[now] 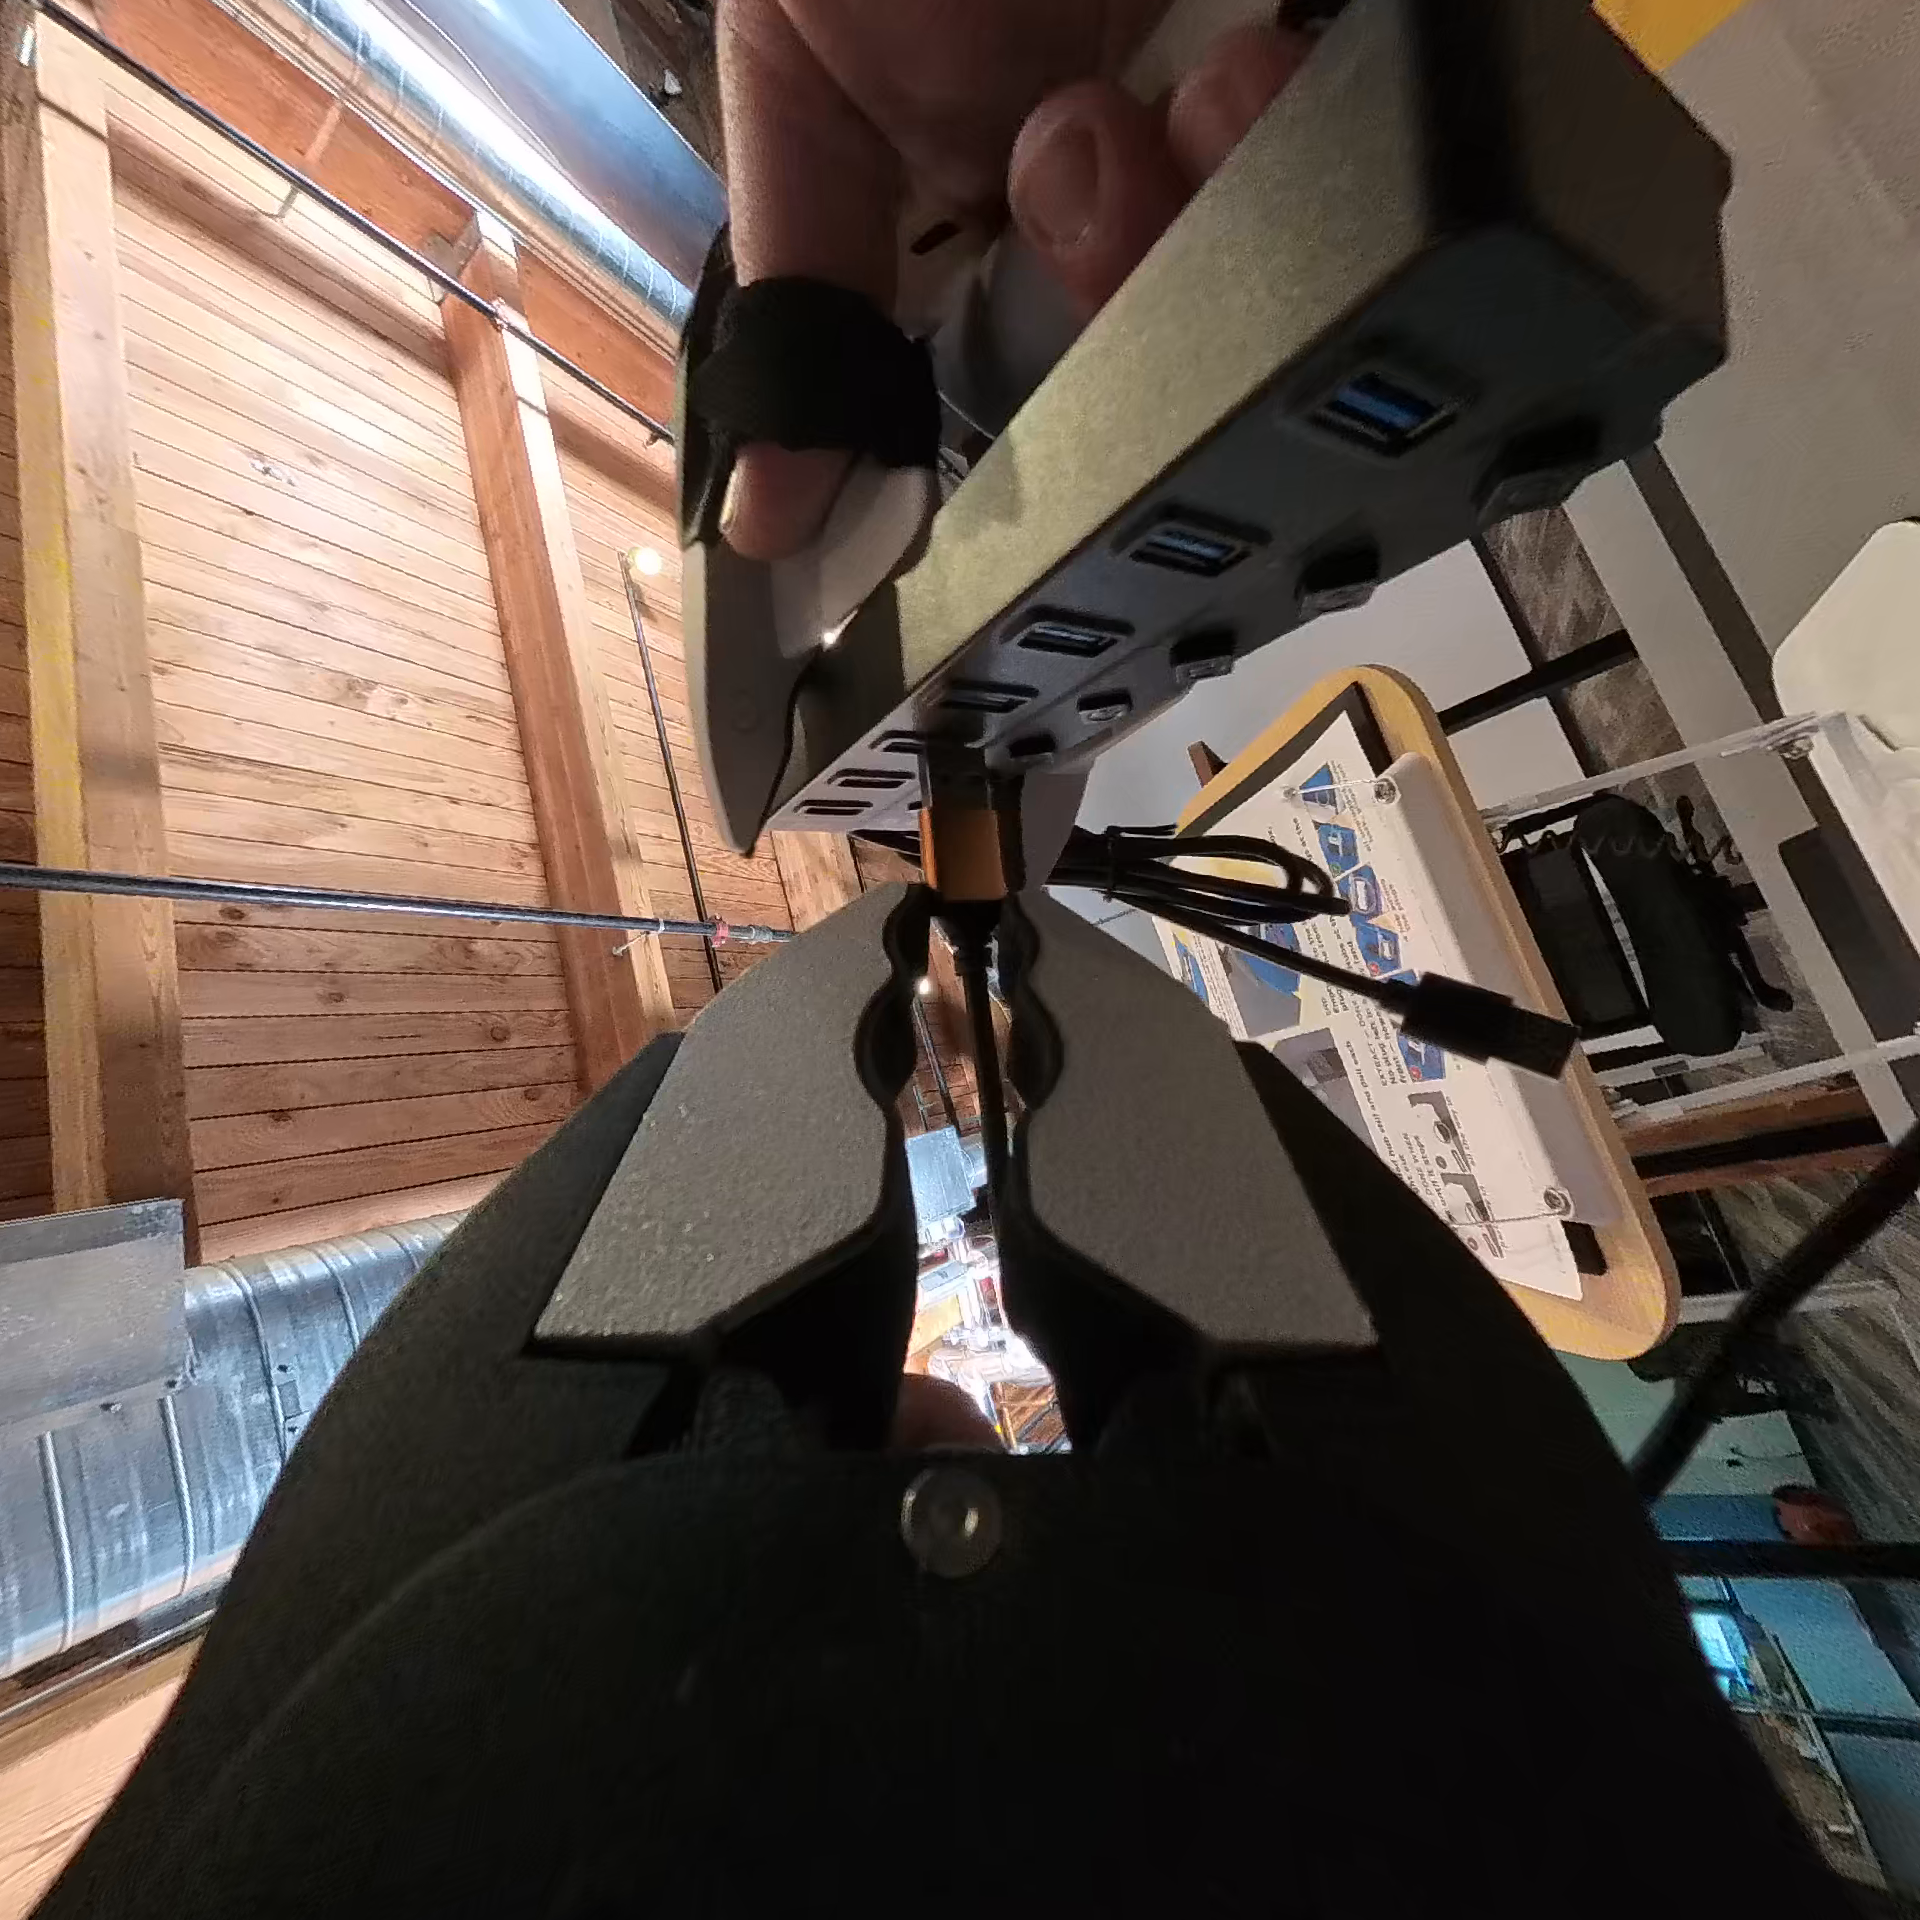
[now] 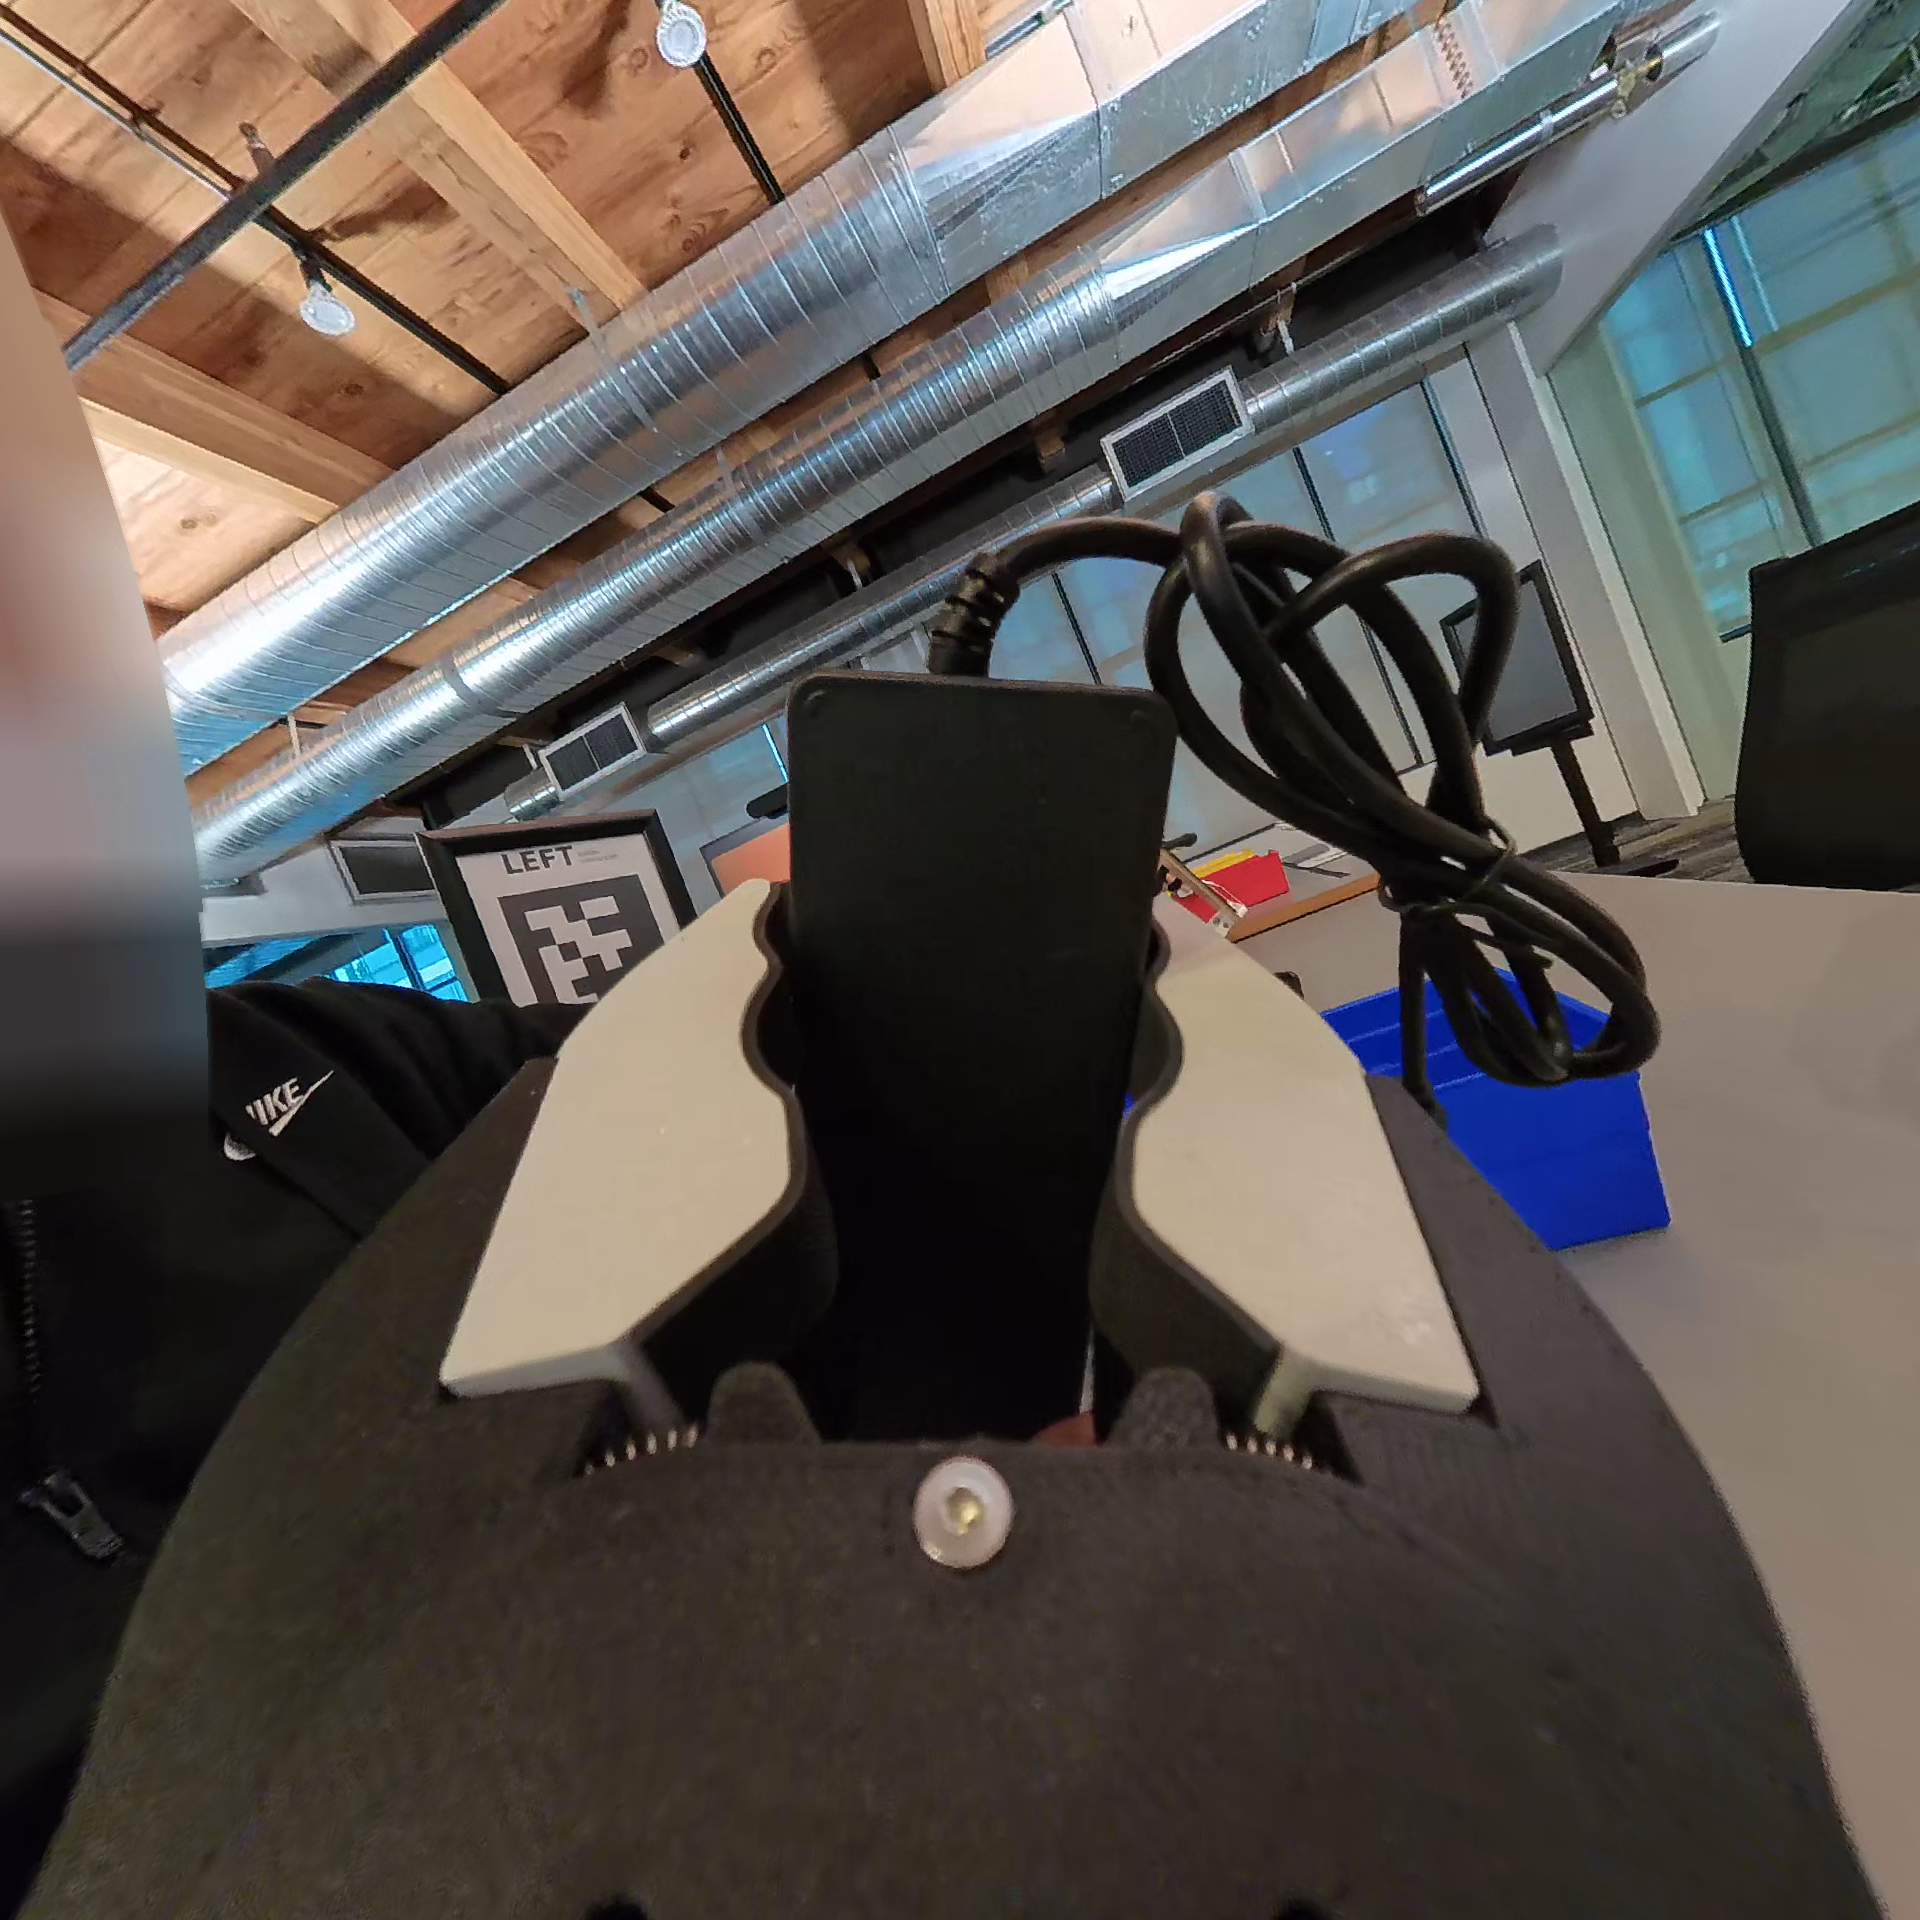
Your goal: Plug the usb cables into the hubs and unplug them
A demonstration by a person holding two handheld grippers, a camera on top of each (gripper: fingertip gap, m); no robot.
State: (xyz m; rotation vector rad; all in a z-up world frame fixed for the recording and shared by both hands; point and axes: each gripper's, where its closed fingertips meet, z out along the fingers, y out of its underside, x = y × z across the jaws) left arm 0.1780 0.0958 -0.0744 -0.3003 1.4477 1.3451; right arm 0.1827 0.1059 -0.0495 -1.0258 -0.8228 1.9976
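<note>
Hub (image 1: 1195, 436) is seen just above and ahead of the left claw (image 1: 966, 914), held by a hand (image 1: 914, 208). An orange-collared plug (image 1: 961, 847) is seated in one port, right at the fingertips. The left claw is nearly closed around the thin cable (image 1: 987, 1060); whether it is pinched cannot be told. A second black cable (image 1: 1351, 966) dangles to the right. In the right view, the hub (image 2: 977, 987) is clamped between the right claw's (image 2: 961, 935) grey fingers (image 2: 644, 1122); its coiled cord (image 2: 1403, 790) hangs beyond, over a blue bin (image 2: 1538, 1143).
</note>
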